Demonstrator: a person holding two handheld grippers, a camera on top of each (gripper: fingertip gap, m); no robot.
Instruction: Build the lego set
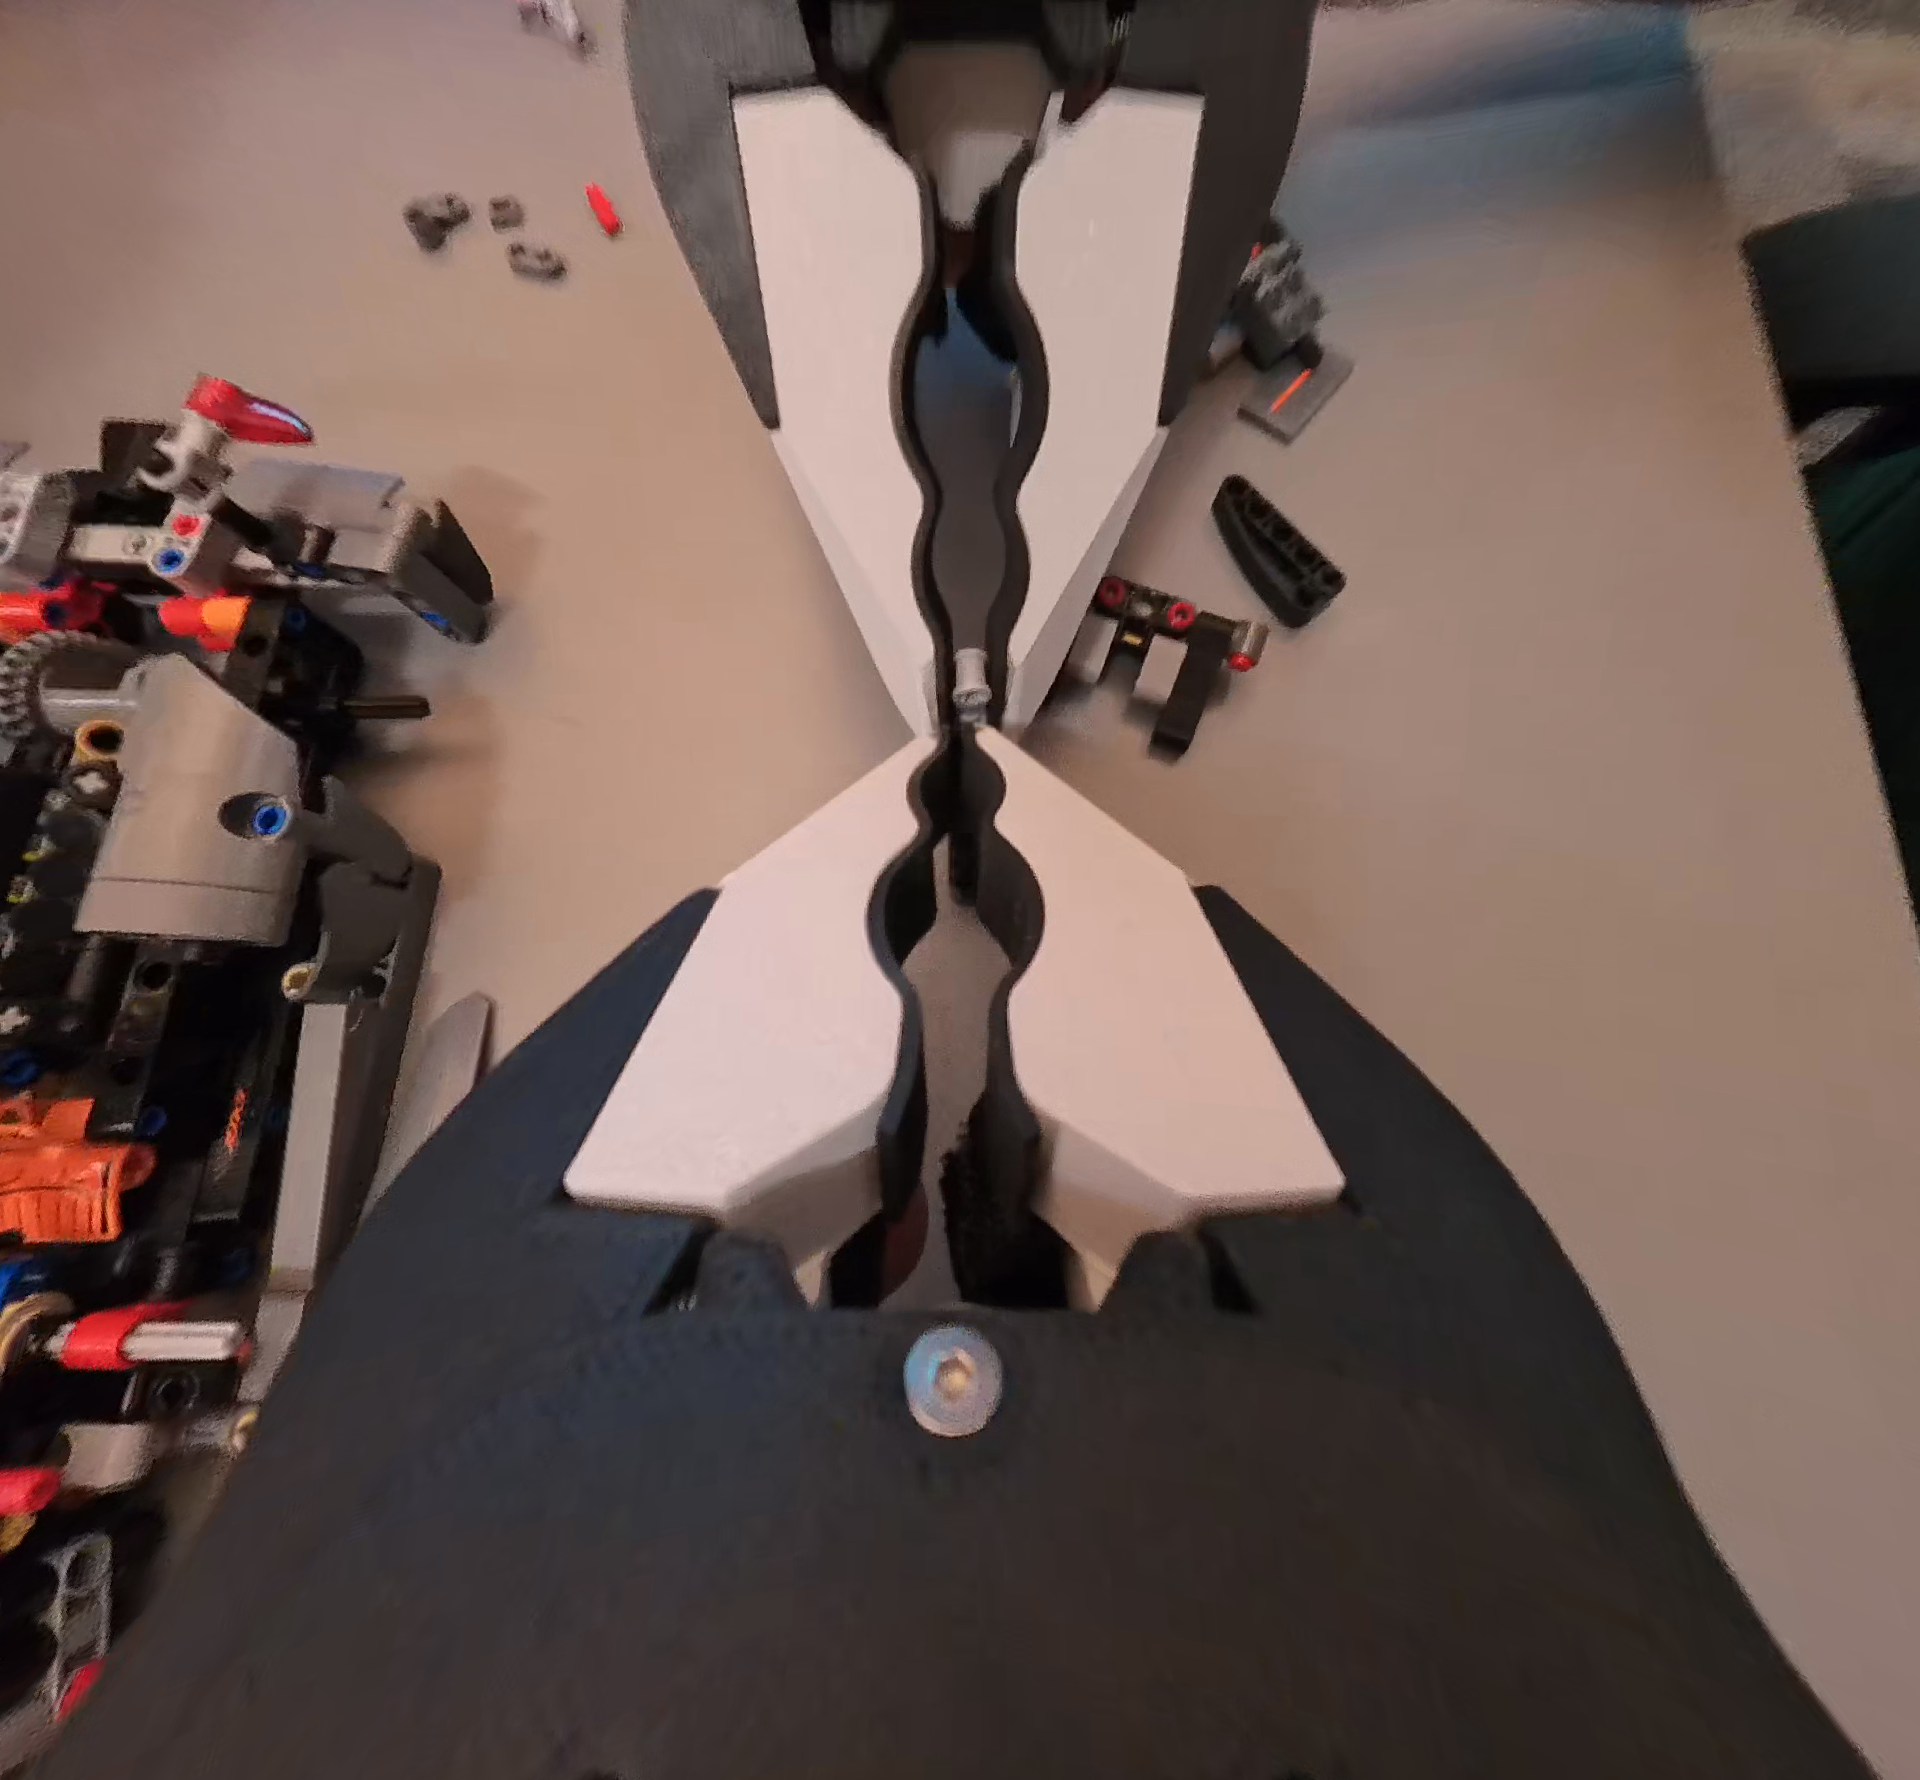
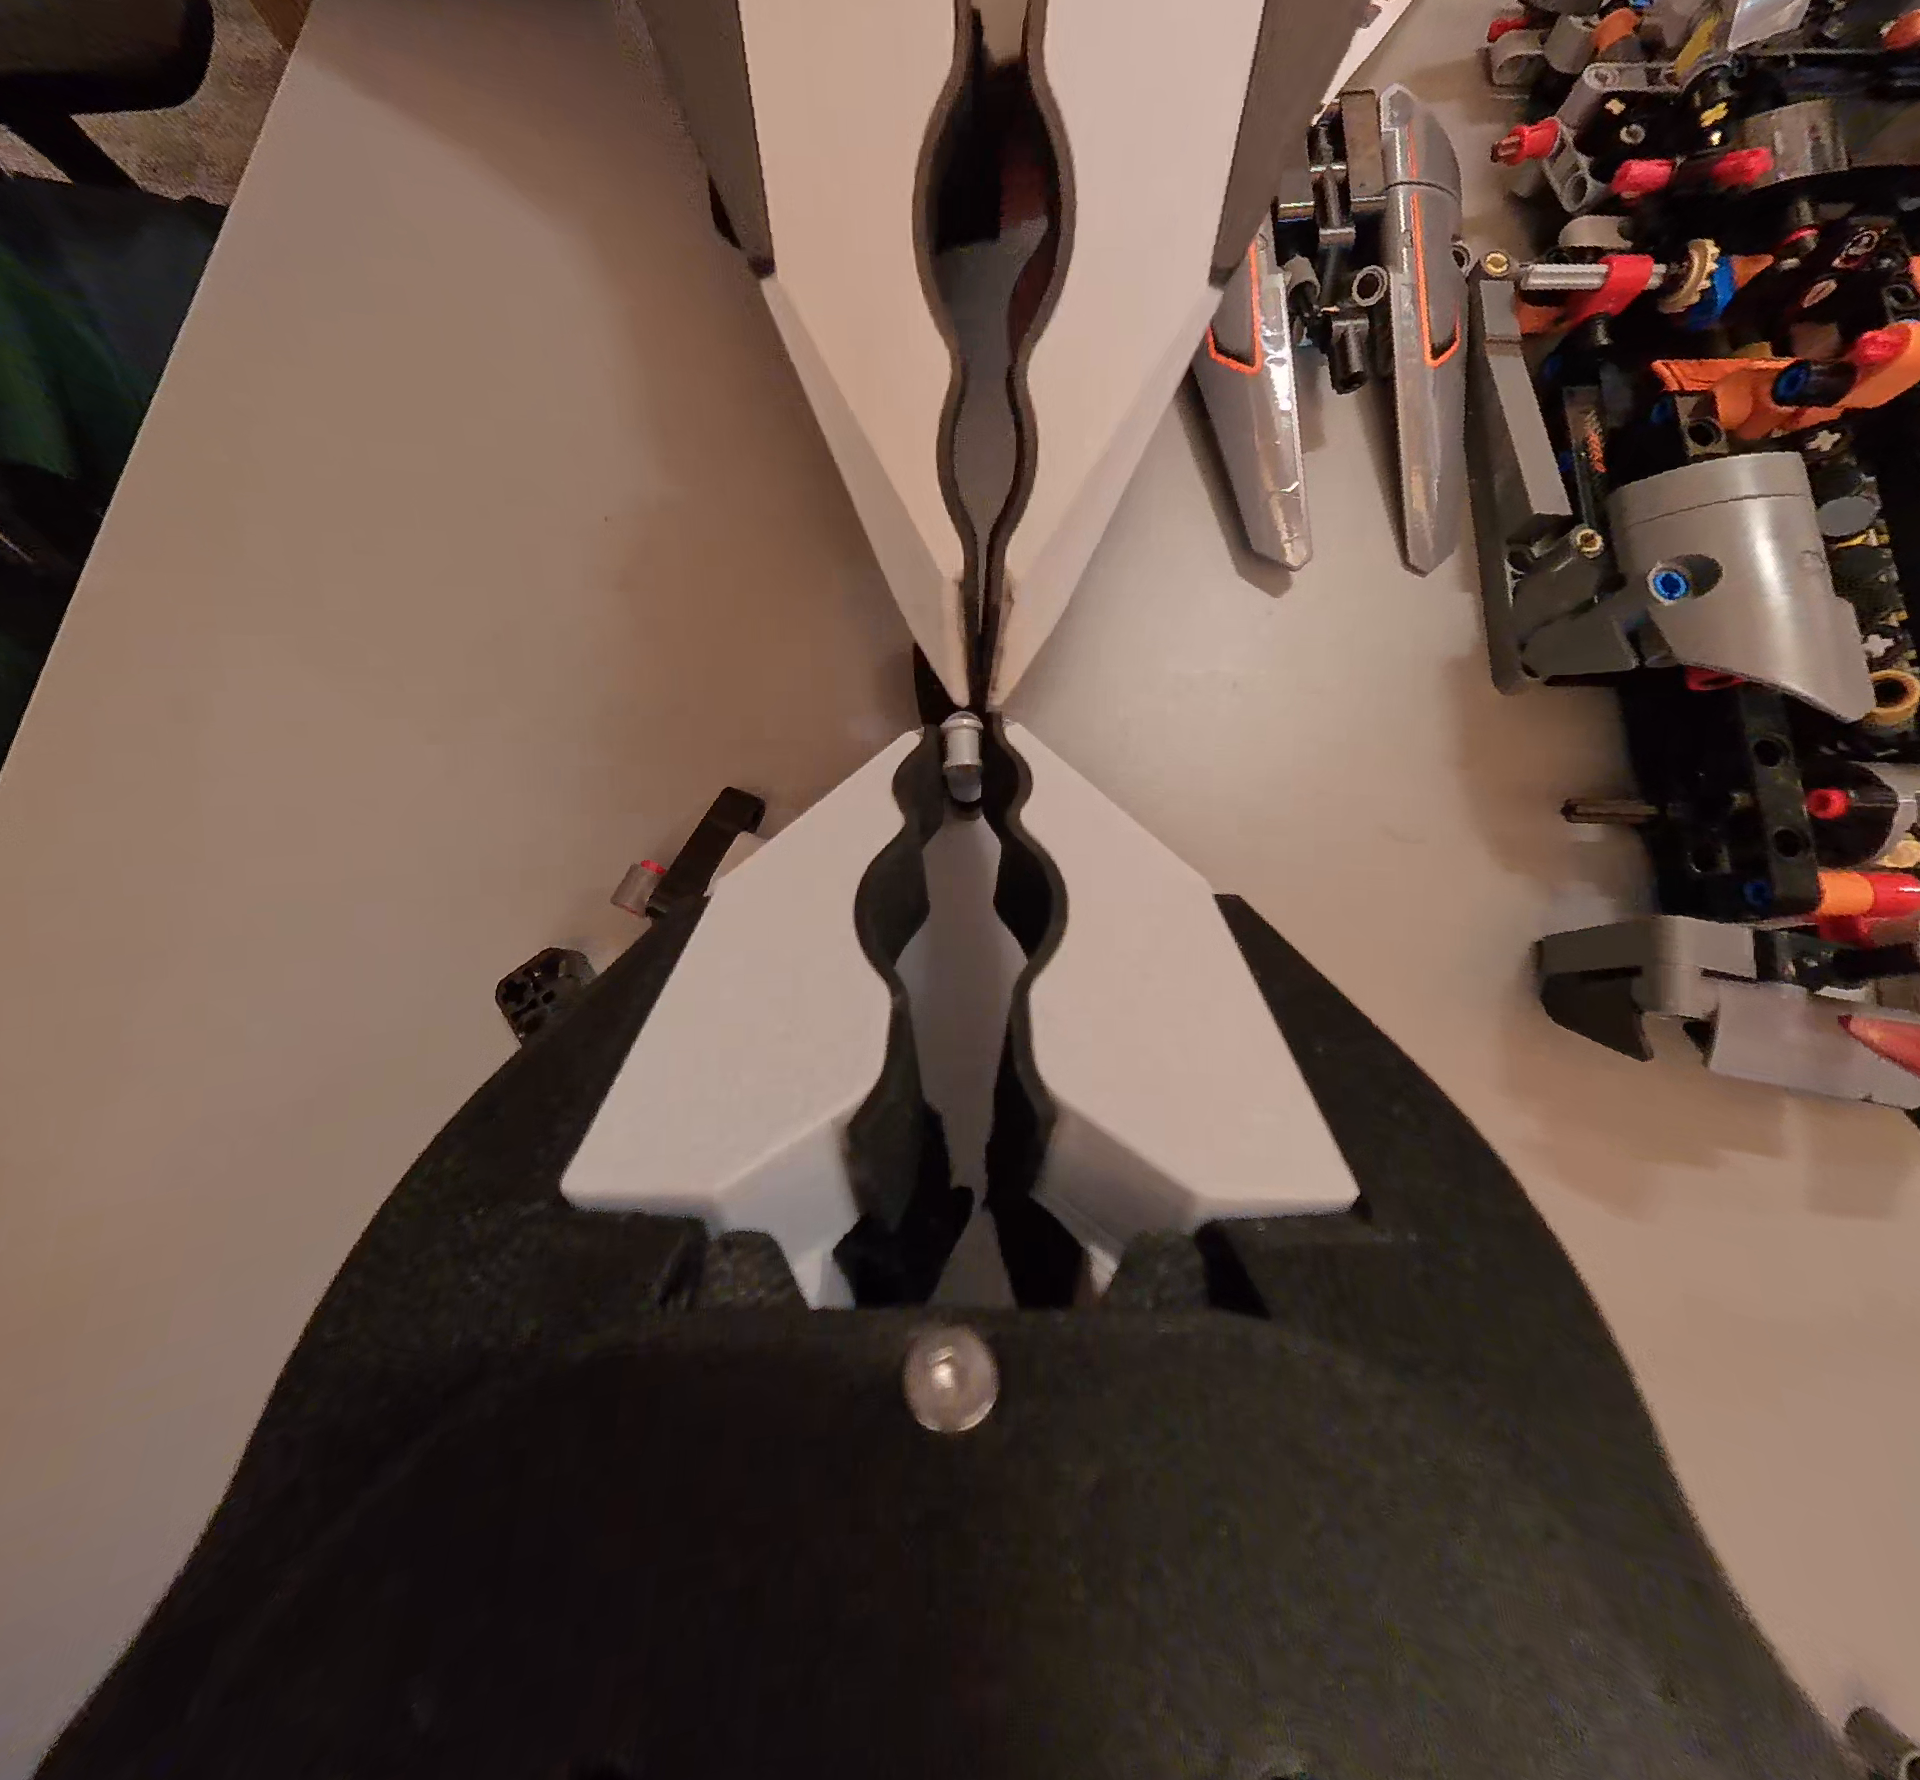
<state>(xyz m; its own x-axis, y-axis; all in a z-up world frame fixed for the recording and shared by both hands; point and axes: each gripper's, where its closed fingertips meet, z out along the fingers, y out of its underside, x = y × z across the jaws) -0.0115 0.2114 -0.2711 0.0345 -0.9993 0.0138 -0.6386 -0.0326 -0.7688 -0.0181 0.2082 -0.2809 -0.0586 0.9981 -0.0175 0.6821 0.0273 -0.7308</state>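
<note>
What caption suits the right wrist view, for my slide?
Tip to tip above the table: the right gripper holds a small grey pin against the left gripper.

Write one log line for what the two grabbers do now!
left gripper: shut on black piece | right gripper: shut on grey pin | tips: nearly touching over table

Matt table [image 2: 436,504]; seemingly glossy plastic pin [image 2: 962,754]

Both the left gripper [image 1: 961,743] and right gripper [image 2: 971,743] have textured black bodies, a silver screw behind the fingers, and white wedge-shaped fingers [image 1: 790,1034] lined inside with wavy black pads.
</note>
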